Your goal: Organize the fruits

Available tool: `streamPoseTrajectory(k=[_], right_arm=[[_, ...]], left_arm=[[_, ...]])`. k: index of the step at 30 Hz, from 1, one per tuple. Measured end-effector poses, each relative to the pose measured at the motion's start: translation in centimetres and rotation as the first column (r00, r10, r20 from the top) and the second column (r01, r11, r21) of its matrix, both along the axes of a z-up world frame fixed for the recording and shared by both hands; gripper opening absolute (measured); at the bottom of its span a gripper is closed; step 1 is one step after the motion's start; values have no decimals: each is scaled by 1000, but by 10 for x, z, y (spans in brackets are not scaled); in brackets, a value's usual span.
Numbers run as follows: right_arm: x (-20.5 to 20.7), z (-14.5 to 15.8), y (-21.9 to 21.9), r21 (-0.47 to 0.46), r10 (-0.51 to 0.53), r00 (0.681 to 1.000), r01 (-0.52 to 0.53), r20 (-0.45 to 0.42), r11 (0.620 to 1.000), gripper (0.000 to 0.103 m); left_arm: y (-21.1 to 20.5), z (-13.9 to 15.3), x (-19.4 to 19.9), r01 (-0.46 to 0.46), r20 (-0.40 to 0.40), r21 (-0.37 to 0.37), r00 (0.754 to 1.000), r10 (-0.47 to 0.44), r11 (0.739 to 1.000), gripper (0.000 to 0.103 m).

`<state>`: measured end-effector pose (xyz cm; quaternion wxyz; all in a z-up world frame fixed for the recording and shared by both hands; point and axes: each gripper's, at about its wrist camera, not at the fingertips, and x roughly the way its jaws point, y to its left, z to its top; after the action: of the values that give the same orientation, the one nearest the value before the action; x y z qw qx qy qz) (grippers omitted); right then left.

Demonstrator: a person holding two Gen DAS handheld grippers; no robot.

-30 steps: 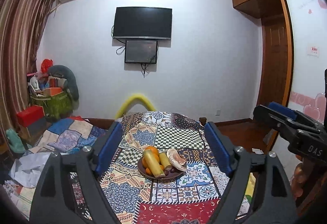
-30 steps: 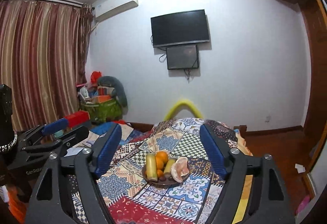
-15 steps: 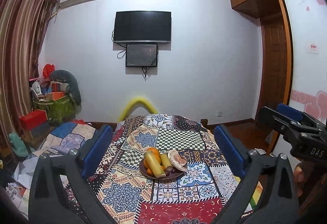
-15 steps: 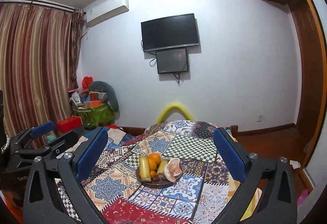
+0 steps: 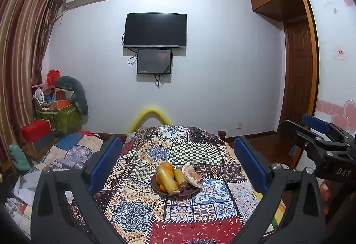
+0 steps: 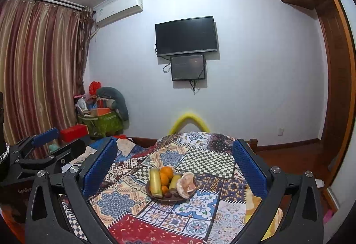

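A dark round plate [image 5: 155, 186] sits on a patchwork-covered table [image 5: 133, 210]. It holds two yellow-green banana pieces [image 5: 165, 178], several oranges [image 5: 167, 165], a peeled pomelo piece [image 5: 192, 175] and small dark fruits [image 5: 184, 188]. The plate also shows in the right wrist view [image 6: 150, 194]. My left gripper [image 5: 176, 163] is open and empty, held above and in front of the plate. My right gripper [image 6: 174, 165] is open and empty too, likewise short of the plate. Each gripper shows at the edge of the other's view.
A bed with a patchwork quilt [image 5: 66, 155] lies left of the table. A cluttered green bin [image 5: 62, 114] and a red box [image 5: 35, 130] stand by the curtain. A yellow chair back [image 5: 153, 114] is behind the table. A wooden door [image 5: 298, 70] is at right.
Both grippers have opened wider over the last second. The views have shifted slightly; the plate and fruit have not moved.
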<state>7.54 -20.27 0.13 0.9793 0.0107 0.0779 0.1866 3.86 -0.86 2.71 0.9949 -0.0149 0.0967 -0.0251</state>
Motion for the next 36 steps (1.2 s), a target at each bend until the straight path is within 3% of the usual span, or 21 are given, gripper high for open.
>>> streamPoseTrajectory(k=[36], right_arm=[[2,3,-4,5,-6,1000,6,-1,1000,103]], left_arm=[[-1,2,7,37,-15,-10,999,-37,999,102]])
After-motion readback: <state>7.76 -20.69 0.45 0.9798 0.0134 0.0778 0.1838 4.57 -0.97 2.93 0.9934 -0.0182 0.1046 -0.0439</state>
